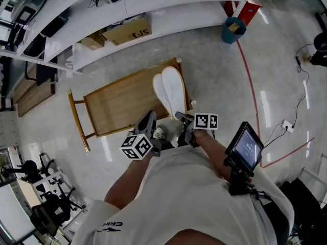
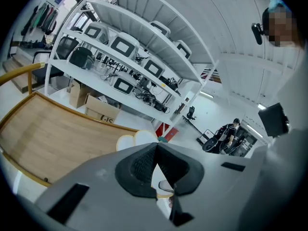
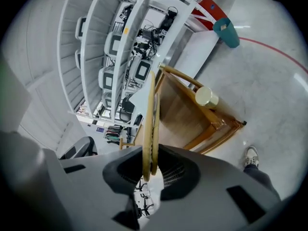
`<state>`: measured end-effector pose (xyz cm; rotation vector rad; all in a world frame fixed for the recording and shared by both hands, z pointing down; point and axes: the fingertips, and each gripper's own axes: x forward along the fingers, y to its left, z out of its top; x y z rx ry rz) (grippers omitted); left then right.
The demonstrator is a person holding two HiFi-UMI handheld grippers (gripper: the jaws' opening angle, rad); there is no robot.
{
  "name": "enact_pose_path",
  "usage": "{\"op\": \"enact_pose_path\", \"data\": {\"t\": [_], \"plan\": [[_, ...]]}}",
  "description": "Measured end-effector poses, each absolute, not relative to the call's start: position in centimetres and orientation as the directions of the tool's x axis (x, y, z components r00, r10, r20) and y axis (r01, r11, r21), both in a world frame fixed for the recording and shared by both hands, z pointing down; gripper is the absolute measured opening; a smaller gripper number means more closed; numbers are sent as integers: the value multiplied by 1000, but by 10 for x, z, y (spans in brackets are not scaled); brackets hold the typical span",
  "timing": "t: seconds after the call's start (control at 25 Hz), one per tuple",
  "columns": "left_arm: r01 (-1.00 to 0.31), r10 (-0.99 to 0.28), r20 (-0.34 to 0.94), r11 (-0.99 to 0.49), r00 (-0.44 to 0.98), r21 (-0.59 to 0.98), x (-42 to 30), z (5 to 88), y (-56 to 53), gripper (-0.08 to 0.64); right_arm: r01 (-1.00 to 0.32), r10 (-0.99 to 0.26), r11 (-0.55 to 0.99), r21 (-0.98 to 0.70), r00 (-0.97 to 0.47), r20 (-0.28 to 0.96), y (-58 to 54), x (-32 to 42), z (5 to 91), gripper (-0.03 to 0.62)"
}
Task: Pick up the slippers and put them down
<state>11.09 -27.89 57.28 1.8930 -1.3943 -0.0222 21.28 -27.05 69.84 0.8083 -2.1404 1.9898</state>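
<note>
A pair of thin white slippers (image 1: 170, 88) is held flat against each other, slanting above the right end of the wooden table (image 1: 122, 103). My right gripper (image 1: 180, 117) is shut on their near end. In the right gripper view the slippers (image 3: 150, 119) run edge-on between the pads, with the gripper (image 3: 150, 153) pressing on both sides. My left gripper (image 1: 151, 117) hangs just left of it, over the table's near edge, and touches nothing. In the left gripper view the left gripper (image 2: 156, 146) has its tips together, and the slippers' (image 2: 136, 139) rounded ends show beyond them.
A small cream cylinder (image 3: 207, 96) sits at the table's right corner. White shelving with a cardboard box (image 1: 127, 33) stands behind the table. A teal bin (image 1: 233, 29) is at the back right beside a red floor line. My shoe (image 3: 250, 155) is close to the table leg.
</note>
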Motion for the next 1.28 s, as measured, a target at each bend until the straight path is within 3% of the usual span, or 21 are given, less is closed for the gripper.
{"op": "enact_pose_path", "data": {"t": [1.28], "plan": [[-816,-800,462,-58,383,576,108,589,-260,4,-412,-262,-185,-892,-854,449,-254,226,754,80]]}}
